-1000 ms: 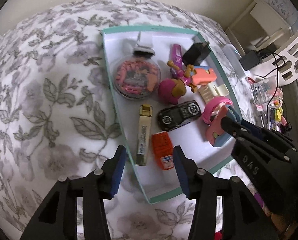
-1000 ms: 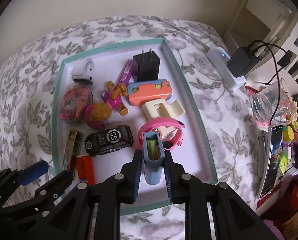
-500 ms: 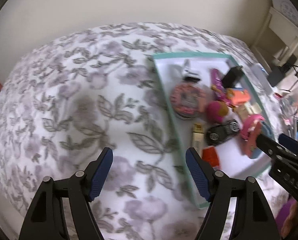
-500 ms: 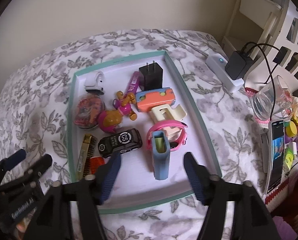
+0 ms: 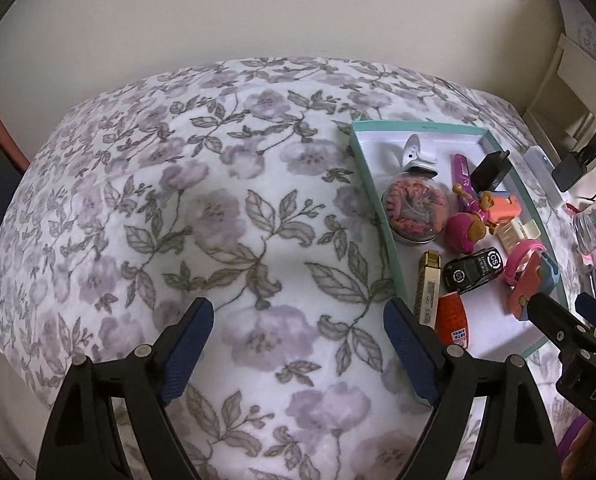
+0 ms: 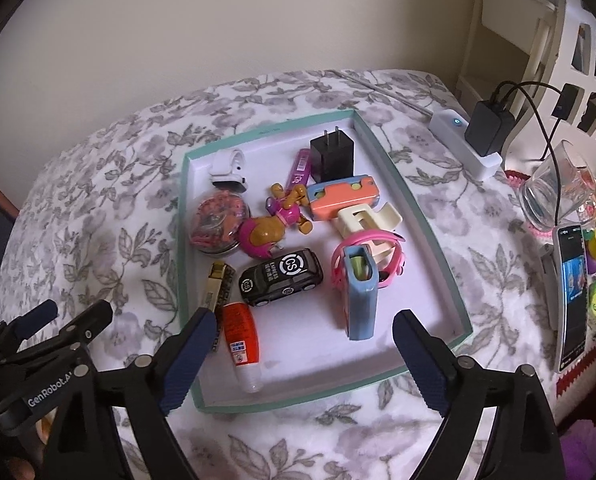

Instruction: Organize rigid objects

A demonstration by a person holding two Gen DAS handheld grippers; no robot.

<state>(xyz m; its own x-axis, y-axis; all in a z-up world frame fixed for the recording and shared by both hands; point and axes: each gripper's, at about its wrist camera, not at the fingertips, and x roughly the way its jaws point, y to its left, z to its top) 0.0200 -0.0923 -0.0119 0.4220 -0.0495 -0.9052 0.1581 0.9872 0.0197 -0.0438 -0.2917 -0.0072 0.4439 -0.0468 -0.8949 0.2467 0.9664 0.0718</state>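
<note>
A white tray with a teal rim (image 6: 429,240) lies on a floral cover and holds several small things. Among them are a blue case (image 6: 359,296), a black toy car (image 6: 282,278), an orange tube (image 6: 240,330), a pink doll (image 6: 266,232) and a black plug (image 6: 331,156). My right gripper (image 6: 305,324) hovers over the tray's near end, jaws opening, nothing between them. The blue case lies free just beyond its fingertips. My left gripper (image 5: 298,320) hangs over bare floral cover left of the tray rim (image 5: 373,200), jaws opening and empty.
Right of the tray lie a white power strip with a black charger (image 6: 465,144), a drinking glass (image 6: 553,188), a phone (image 6: 573,296) and small coloured clutter. A white shelf unit stands at the far right. The floral cover (image 5: 178,220) spreads wide to the left.
My right gripper let go of the blue case, spread wide and drew back. My left gripper widened and swung left, from above the orange tube to over the bare cover.
</note>
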